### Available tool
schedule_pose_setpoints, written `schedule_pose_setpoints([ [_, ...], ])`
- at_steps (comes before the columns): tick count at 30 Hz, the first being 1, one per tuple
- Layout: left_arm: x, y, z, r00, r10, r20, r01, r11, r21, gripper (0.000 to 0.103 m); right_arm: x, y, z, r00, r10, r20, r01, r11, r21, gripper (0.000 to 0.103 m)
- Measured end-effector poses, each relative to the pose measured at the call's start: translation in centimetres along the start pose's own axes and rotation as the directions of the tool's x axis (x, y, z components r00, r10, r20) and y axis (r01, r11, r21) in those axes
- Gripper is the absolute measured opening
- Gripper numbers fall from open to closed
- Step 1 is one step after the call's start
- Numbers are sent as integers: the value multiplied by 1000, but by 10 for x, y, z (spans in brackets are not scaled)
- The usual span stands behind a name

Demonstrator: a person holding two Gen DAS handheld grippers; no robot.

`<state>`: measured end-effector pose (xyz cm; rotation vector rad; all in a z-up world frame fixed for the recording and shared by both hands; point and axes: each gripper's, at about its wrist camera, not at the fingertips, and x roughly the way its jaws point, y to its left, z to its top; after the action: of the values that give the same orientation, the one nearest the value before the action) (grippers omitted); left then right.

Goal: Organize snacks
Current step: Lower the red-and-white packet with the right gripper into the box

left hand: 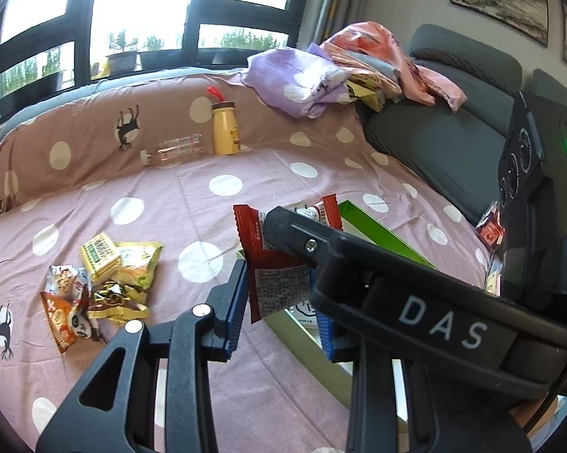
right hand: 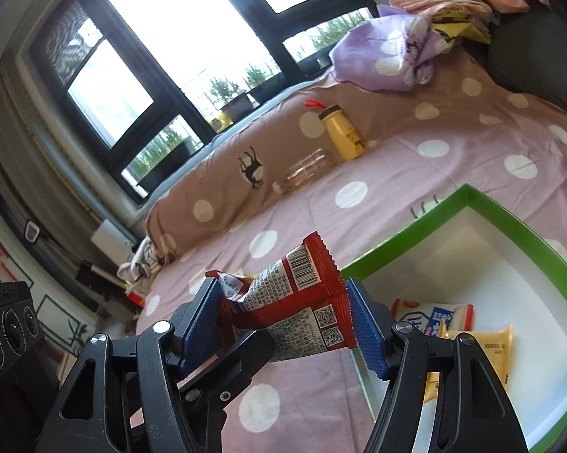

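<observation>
A red snack packet (right hand: 294,302) with barcode and QR codes is held between the blue pads of my right gripper (right hand: 283,321); the packet is crumpled. In the left wrist view the same red packet (left hand: 279,264) sits between my left gripper's (left hand: 283,302) blue pads, which stand wide apart, and the right gripper's finger (left hand: 302,234) crosses over it. A green-rimmed white box (right hand: 509,234) lies on the bed to the right, holding a white-blue packet (right hand: 434,317) and a yellow packet (right hand: 487,347). A pile of loose snacks (left hand: 102,283) lies to the left on the bedspread.
A yellow bottle (left hand: 225,128) and a clear bottle lying on its side (left hand: 174,149) rest against the brown dotted pillow (left hand: 94,139). Crumpled purple and pink cloths (left hand: 321,79) lie at the back. A grey sofa (left hand: 453,132) stands to the right.
</observation>
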<state>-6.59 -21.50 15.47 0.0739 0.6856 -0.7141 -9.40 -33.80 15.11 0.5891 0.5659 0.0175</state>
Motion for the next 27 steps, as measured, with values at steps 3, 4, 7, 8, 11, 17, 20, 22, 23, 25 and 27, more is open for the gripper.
schedule_pose_setpoints([
  [3,7,-3,0,1000,-14,-14,14,1000,3,32,0,-8,1,1000,-21,0,21,1000,18,70],
  [4,9,-5,0,1000,-16,-18,16,1000,5,32,0,-10,2,1000,-25,0,25,999,23,70],
  [7,15,-9,0,999,-23,-30,24,999,21,32,0,-18,2,999,-36,-5,36,998,47,70],
  [8,17,-11,1,999,-27,-35,28,999,25,32,0,-21,2,999,-38,-6,39,998,54,70],
  [11,24,-14,1,998,-38,-51,40,999,27,32,1,-27,2,998,-54,-12,55,996,68,70],
  [17,32,-21,0,997,-37,-68,41,998,52,32,1,-38,1,997,-70,-23,72,992,99,70],
  [20,39,-24,0,996,-40,-84,45,997,58,33,4,-44,2,996,-87,-33,90,989,116,70],
  [22,43,-26,-1,995,-42,-91,48,997,61,33,4,-47,2,995,-96,-37,100,987,123,70],
  [23,46,-27,0,994,-46,-96,52,997,62,33,5,-49,2,994,-100,-38,104,987,125,70],
  [25,50,-28,0,993,-54,-107,60,996,59,33,6,-54,2,993,-110,-43,115,984,137,70],
  [27,53,-28,-1,992,-59,-116,65,996,54,33,7,-58,2,992,-117,-50,123,981,146,70],
])
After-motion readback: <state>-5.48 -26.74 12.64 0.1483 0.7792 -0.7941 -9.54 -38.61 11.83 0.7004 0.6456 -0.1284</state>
